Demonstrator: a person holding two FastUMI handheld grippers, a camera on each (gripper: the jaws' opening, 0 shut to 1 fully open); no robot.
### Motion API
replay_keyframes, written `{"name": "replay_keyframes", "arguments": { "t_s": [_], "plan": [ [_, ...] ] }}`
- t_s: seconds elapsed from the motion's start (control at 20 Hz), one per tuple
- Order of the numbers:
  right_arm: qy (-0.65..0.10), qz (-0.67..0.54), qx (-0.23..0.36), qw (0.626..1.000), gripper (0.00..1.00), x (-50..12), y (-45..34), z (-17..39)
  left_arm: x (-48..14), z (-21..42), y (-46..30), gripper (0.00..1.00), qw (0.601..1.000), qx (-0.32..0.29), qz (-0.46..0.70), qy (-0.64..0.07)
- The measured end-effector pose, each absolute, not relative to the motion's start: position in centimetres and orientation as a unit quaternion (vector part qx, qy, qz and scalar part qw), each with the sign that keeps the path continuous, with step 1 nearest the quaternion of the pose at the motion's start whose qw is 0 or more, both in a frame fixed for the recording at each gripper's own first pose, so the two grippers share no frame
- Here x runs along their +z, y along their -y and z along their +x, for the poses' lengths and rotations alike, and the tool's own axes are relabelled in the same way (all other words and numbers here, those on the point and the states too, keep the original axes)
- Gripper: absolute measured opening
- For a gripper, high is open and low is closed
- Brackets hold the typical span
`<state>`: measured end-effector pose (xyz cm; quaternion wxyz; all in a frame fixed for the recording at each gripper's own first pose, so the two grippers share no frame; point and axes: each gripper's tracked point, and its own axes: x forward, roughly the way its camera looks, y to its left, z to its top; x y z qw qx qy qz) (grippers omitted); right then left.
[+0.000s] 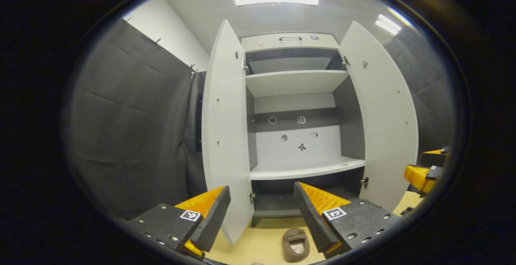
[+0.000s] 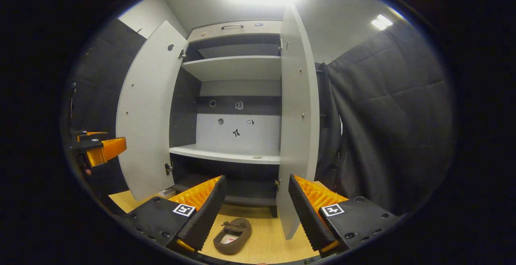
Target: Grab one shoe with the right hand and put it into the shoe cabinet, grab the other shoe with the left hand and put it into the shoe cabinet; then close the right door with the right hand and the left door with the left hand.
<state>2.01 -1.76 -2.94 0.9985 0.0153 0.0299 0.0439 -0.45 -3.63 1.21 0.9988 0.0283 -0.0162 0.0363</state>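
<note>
Black padded cloth lines the booth on both sides, and a pale wooden floor runs up to the shoe cabinet at the far end. We see both doors swung wide: the left door and the right door stand edge-on to either side of the opening. Inside, we note an upper shelf and a lower shelf, both bare, with a dark compartment beneath at floor level.

One brown shoe lies on the floor near us, just in front of the cabinet base, opening upward. In the right gripper view the same shoe sits between the two fingers, low in the frame, apart from both.

We hold the left gripper with its jaws released, spread wide and grasping nothing. The right gripper likewise has its jaws released and holds nothing; it also appears at the right edge of the left gripper view
</note>
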Motion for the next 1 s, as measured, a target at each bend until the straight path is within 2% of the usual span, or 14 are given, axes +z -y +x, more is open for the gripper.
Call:
{"name": "replay_keyframes", "arguments": {
  "t_s": [0.55,0.6,0.7,0.75,0.8,0.85,0.95,1.0],
  "plan": [
    [-0.181,0.040,0.116,0.976,0.98,-13.1,-4.9,7.2,0.4,1.3,2.0,0.94,0.997,0.059,0.043,0.010],
    [-0.193,0.038,0.122,0.973,0.98,-14.0,-5.6,7.5,0.2,1.6,1.6,1.00,0.997,0.062,0.045,0.009],
    [-0.221,0.027,0.133,0.966,0.98,-16.2,-6.8,8.1,0.0,2.1,0.6,1.00,0.997,0.068,0.043,0.009],
    [-0.237,0.020,0.135,0.962,0.98,-17.5,-7.2,8.3,-0.2,2.3,0.2,0.94,0.997,0.069,0.042,0.008],
    [-0.252,0.016,0.138,0.958,0.98,-18.7,-7.6,8.4,-0.4,2.4,-0.1,0.94,0.997,0.071,0.043,0.006],
    [-0.269,0.012,0.142,0.952,0.98,-20.0,-8.1,8.4,-0.6,2.6,-0.6,1.00,0.996,0.074,0.046,0.003],
    [-0.307,0.010,0.147,0.940,0.98,-22.5,-8.8,8.1,-1.1,2.9,-1.4,1.00,0.996,0.079,0.049,-0.003],
    [-0.324,0.009,0.149,0.934,0.98,-23.7,-9.1,8.0,-1.3,3.0,-1.8,0.94,0.995,0.081,0.051,-0.005]
  ]
}}
